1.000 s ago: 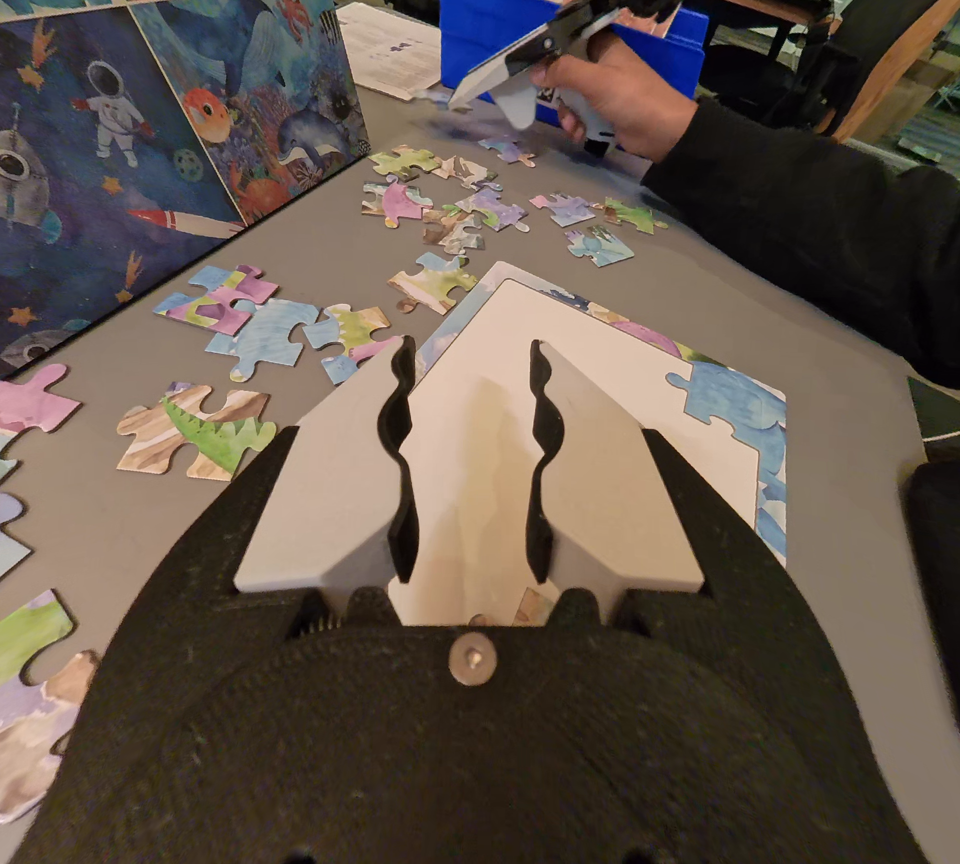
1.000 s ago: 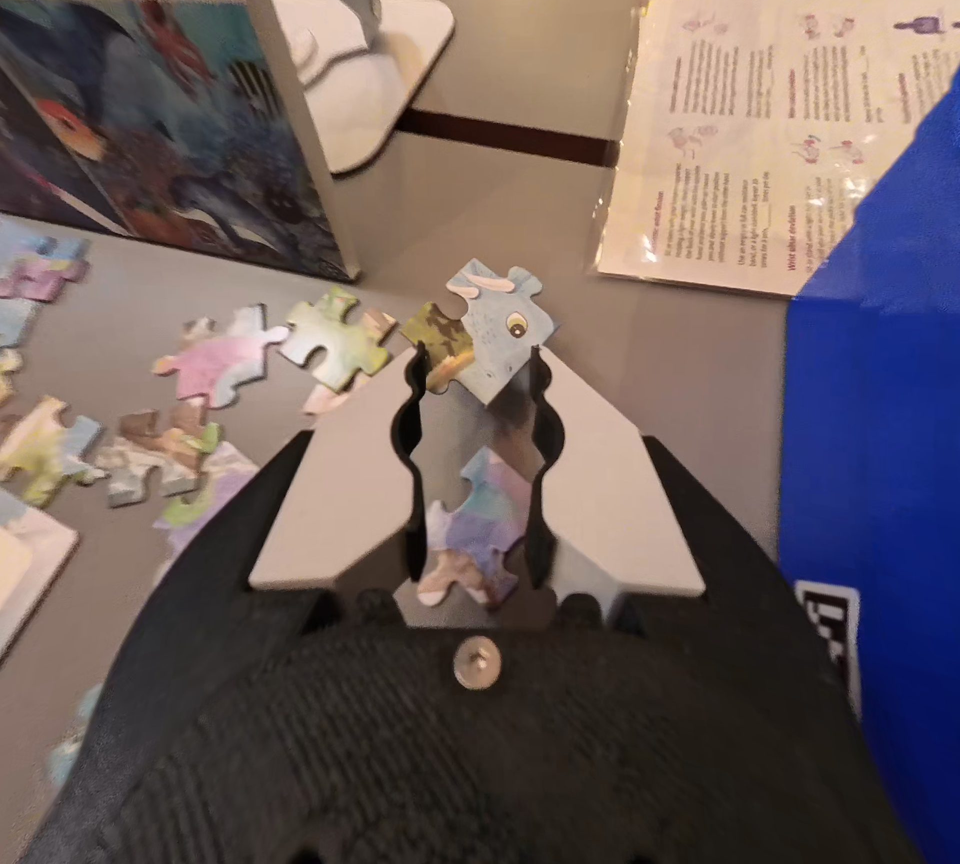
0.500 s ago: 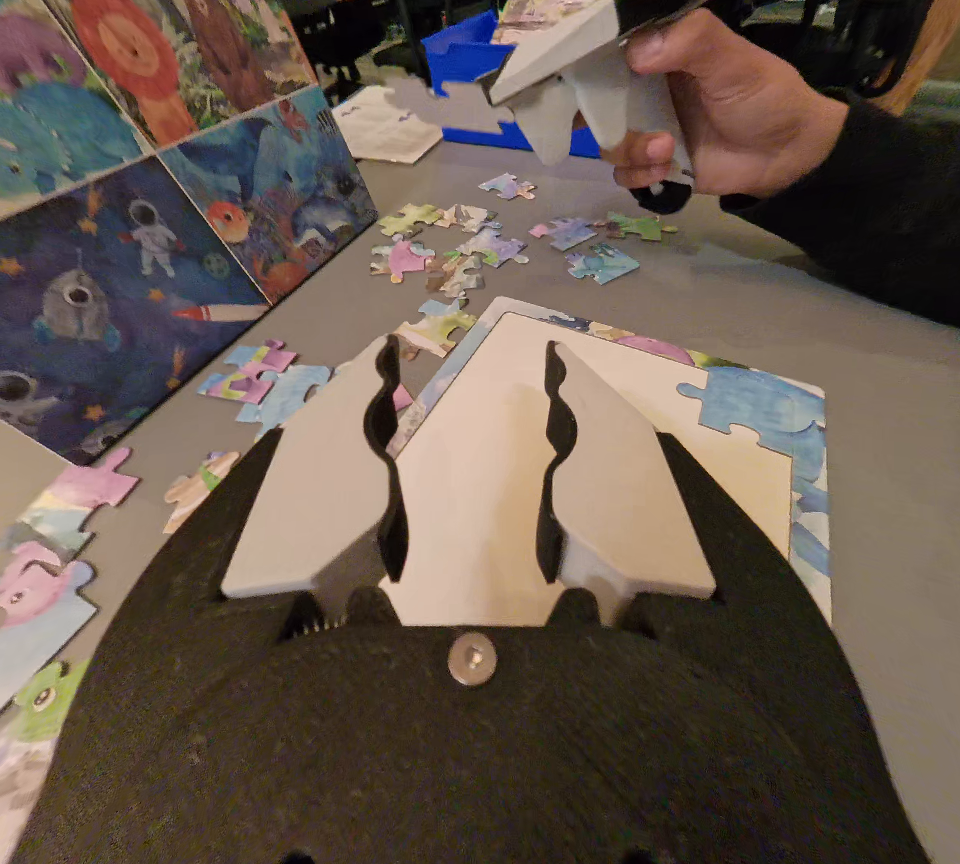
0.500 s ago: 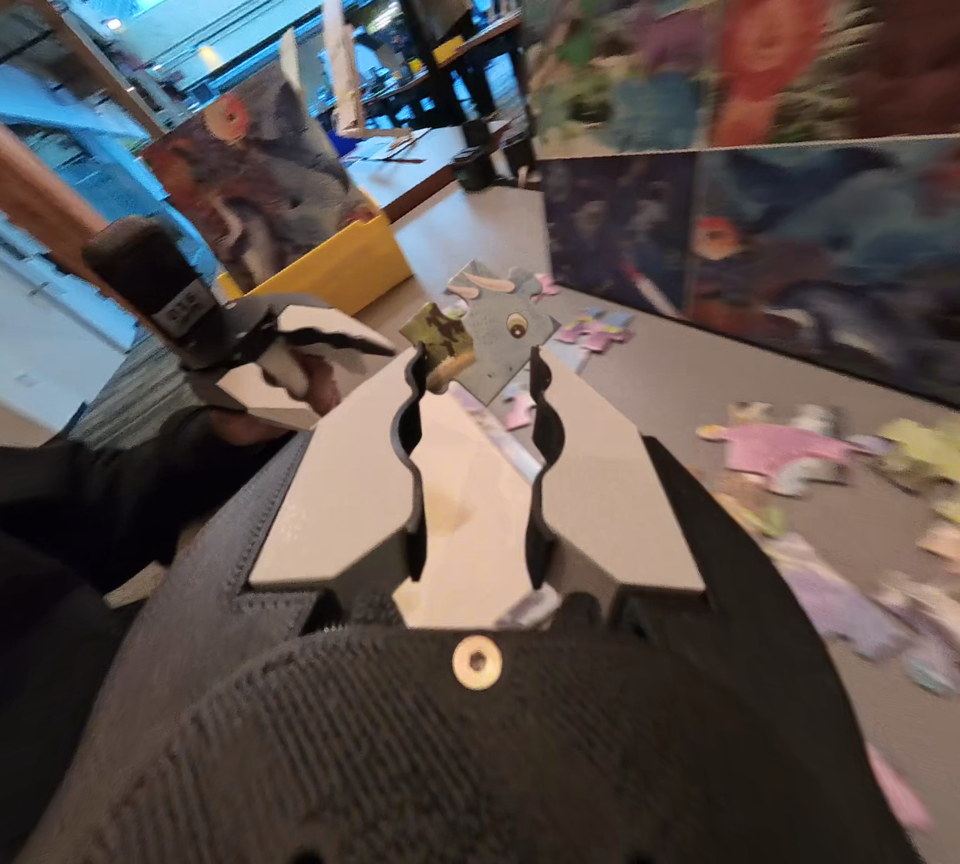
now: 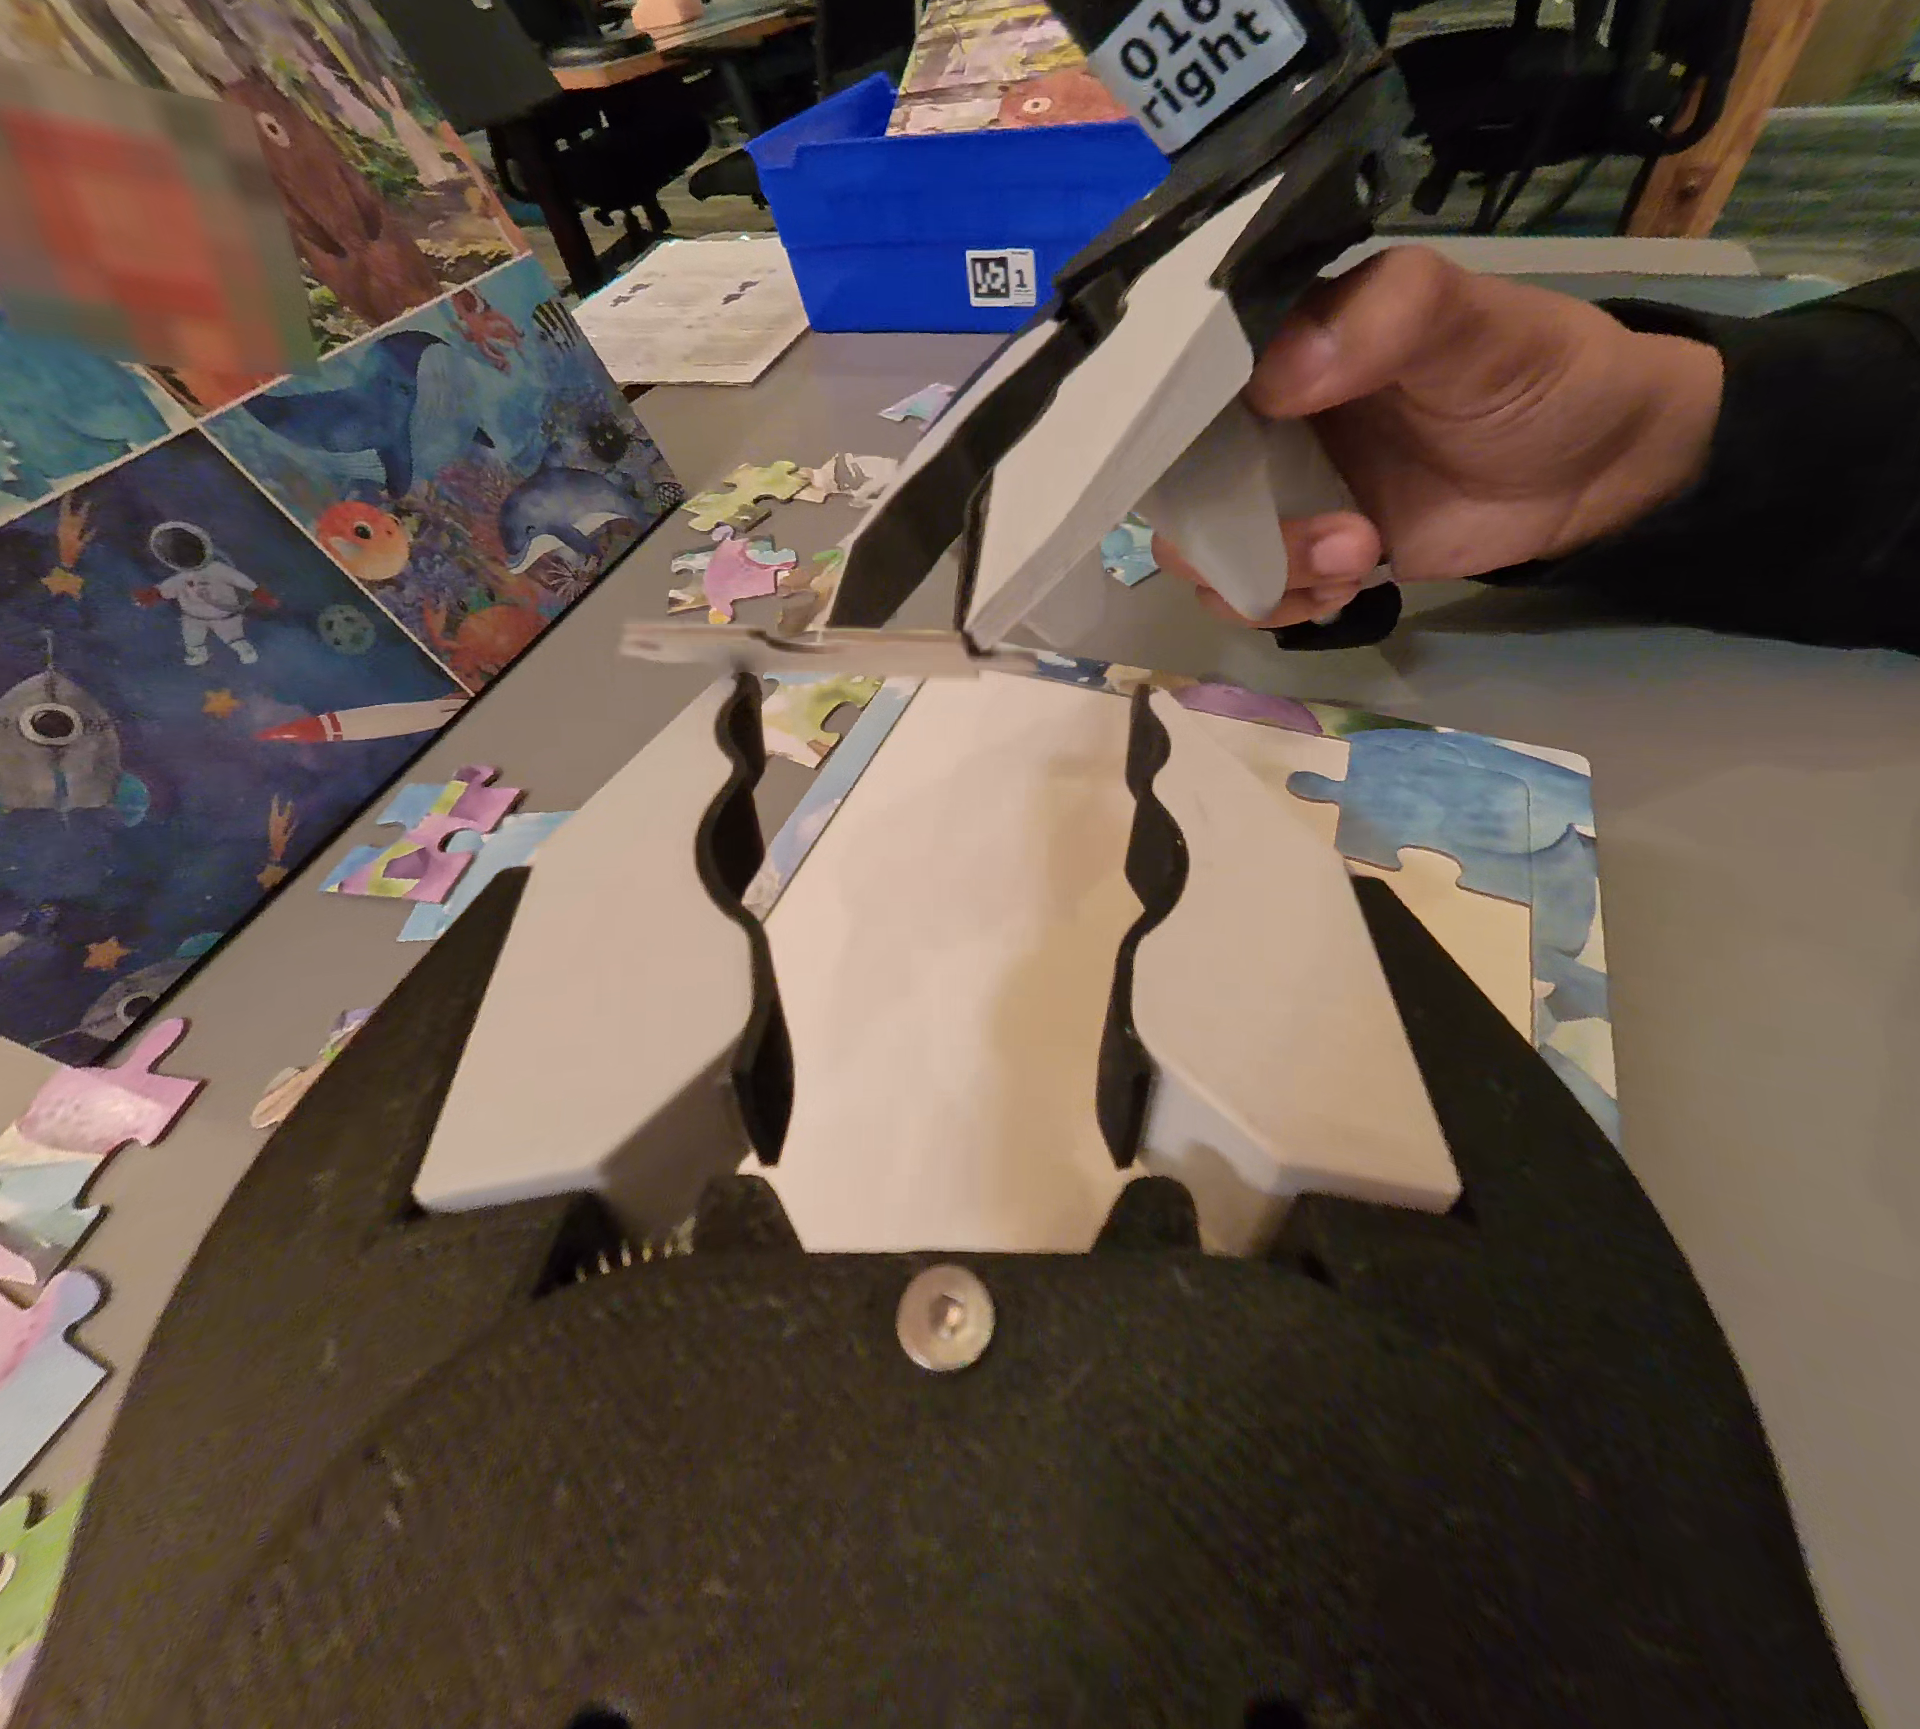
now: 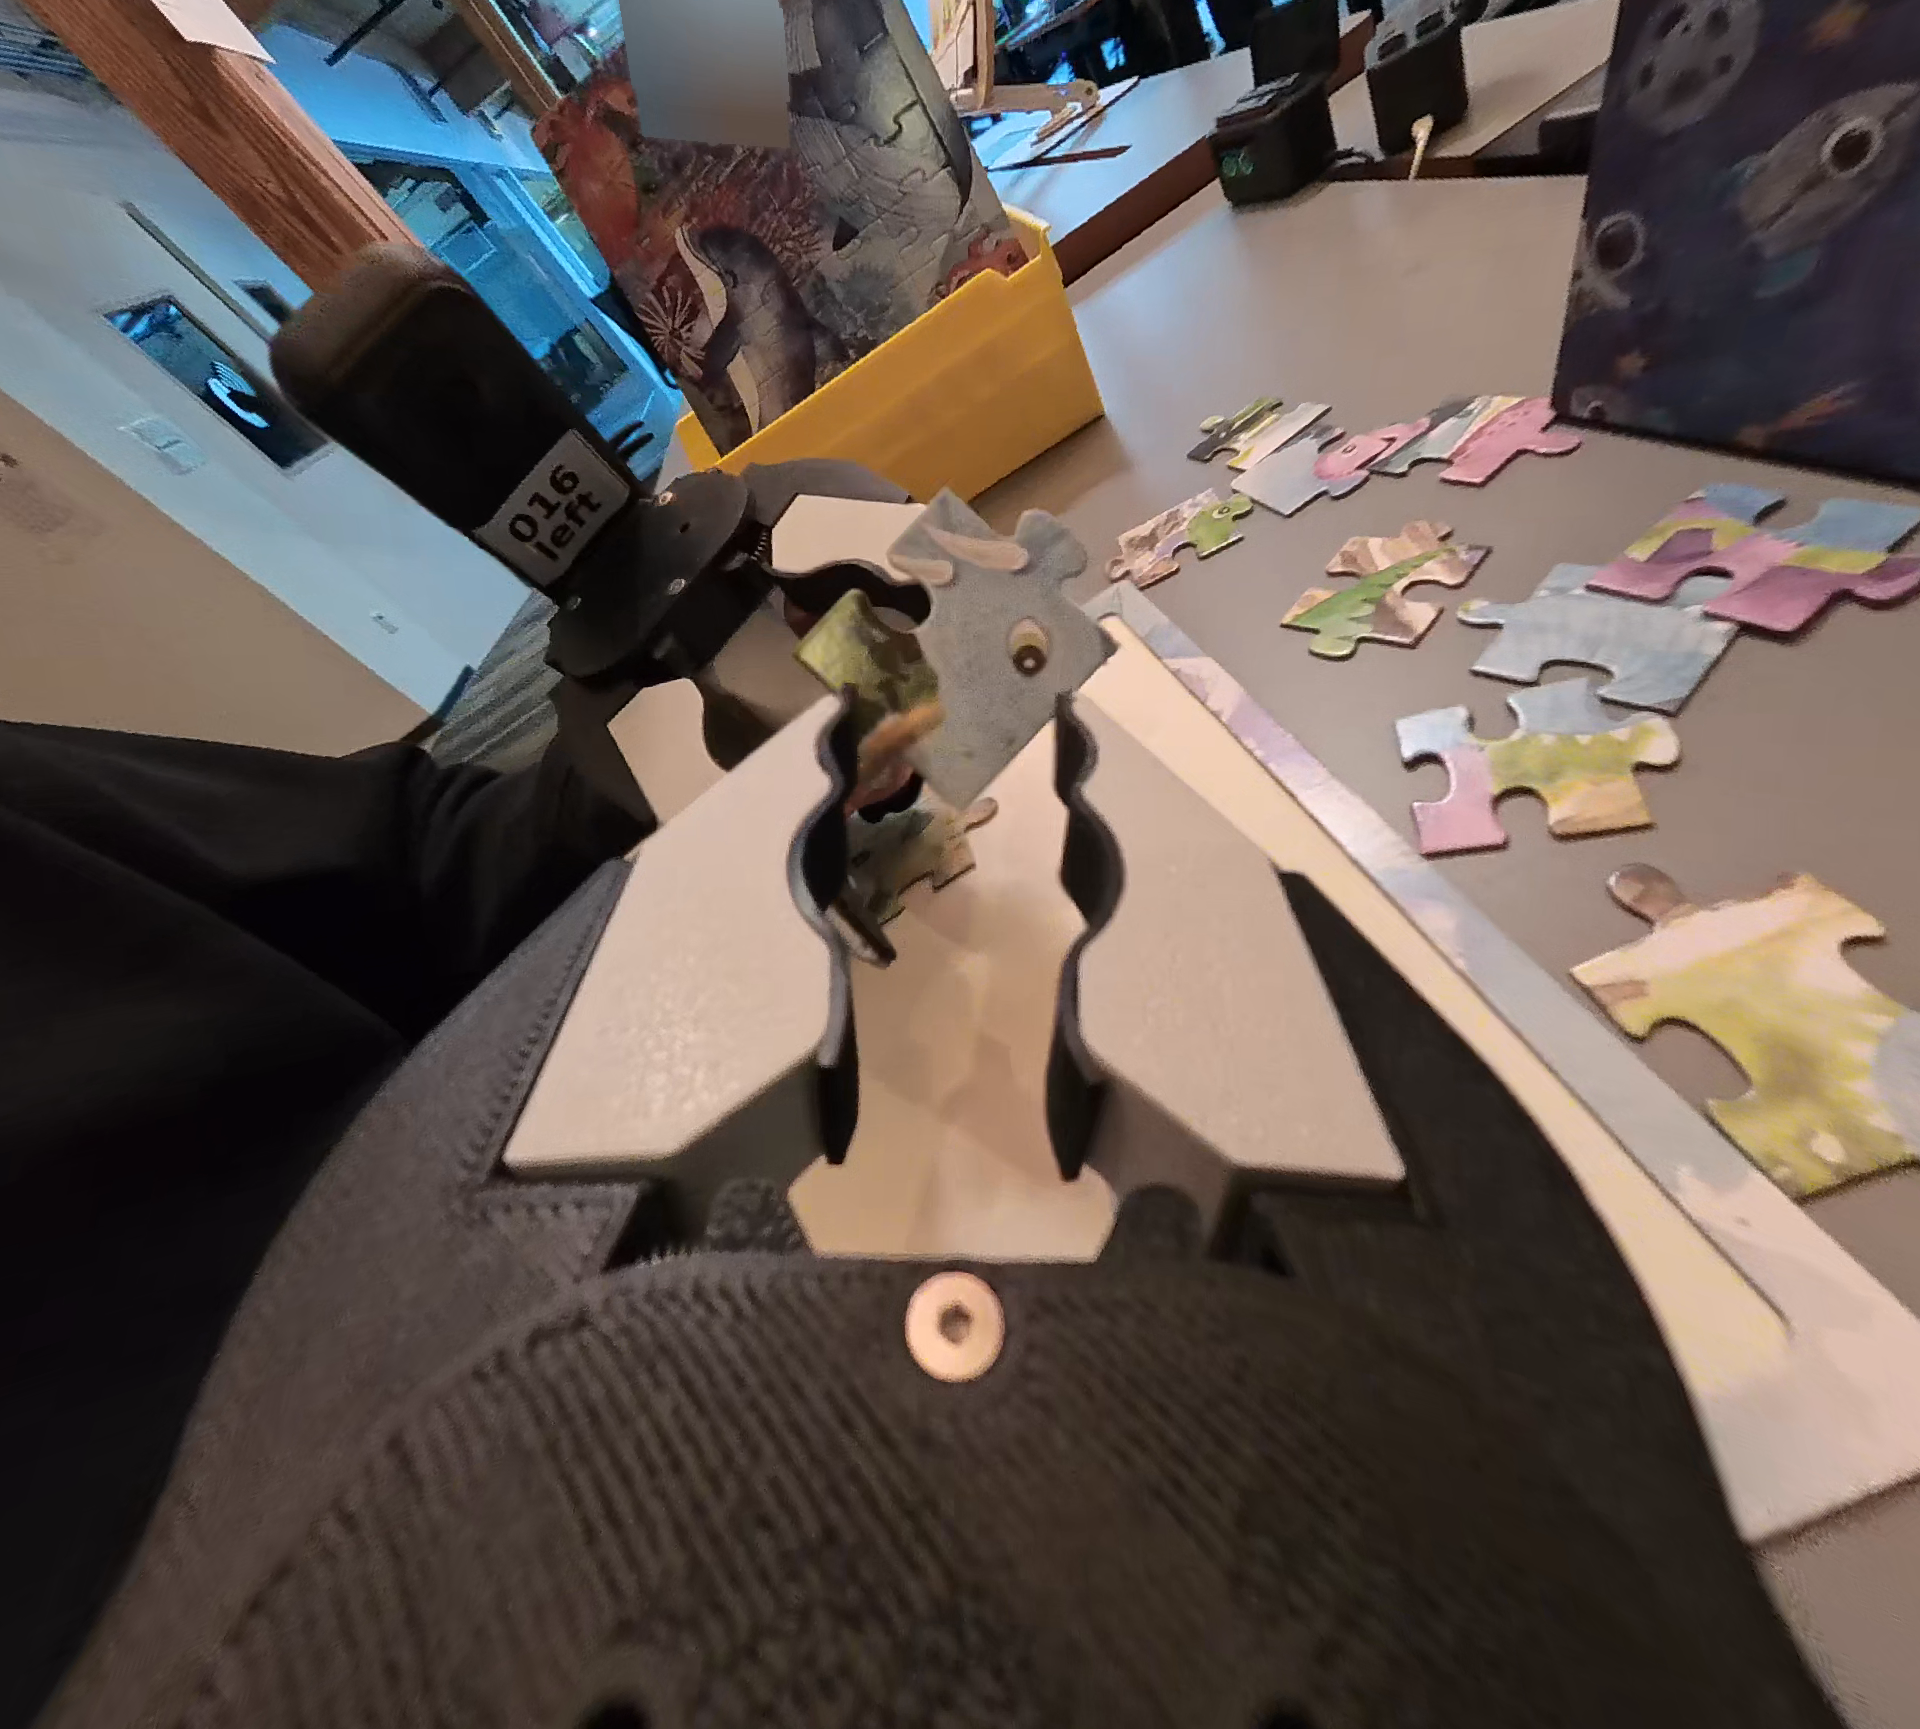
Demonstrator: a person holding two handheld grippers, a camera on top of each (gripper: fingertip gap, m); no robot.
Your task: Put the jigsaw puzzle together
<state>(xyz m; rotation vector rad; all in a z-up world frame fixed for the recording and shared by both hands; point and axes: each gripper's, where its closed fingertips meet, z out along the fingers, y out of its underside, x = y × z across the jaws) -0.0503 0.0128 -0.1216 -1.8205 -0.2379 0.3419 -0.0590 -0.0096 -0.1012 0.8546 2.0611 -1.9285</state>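
My right gripper (image 6: 951, 723) is shut on a blue puzzle piece (image 6: 997, 651) with an eye and a green corner. It holds the piece in the air over the white puzzle tray (image 6: 966, 1035). In the left wrist view the piece (image 5: 800, 645) shows edge-on, level, just beyond my left fingertips, with the right gripper (image 5: 971, 640) slanting down to it. My left gripper (image 5: 935, 703) is open and empty above the tray (image 5: 935, 900). Fitted blue pieces (image 5: 1455, 796) fill the tray's right side. The left gripper (image 6: 727, 578) also shows just behind the held piece.
Loose pieces (image 5: 727, 557) (image 6: 1538, 765) lie on the grey table beside the tray. Picture boards (image 5: 208, 640) (image 6: 1766, 225) stand along one side. A blue bin (image 5: 904, 225), a paper sheet (image 5: 696, 308) and a yellow bin (image 6: 914, 412) sit farther off. Both grippers' tips are close together, under 4 cm apart.
My right gripper has swung with the blue piece from the far table end to over the tray, in front of the left gripper. The left jaws have opened wider.
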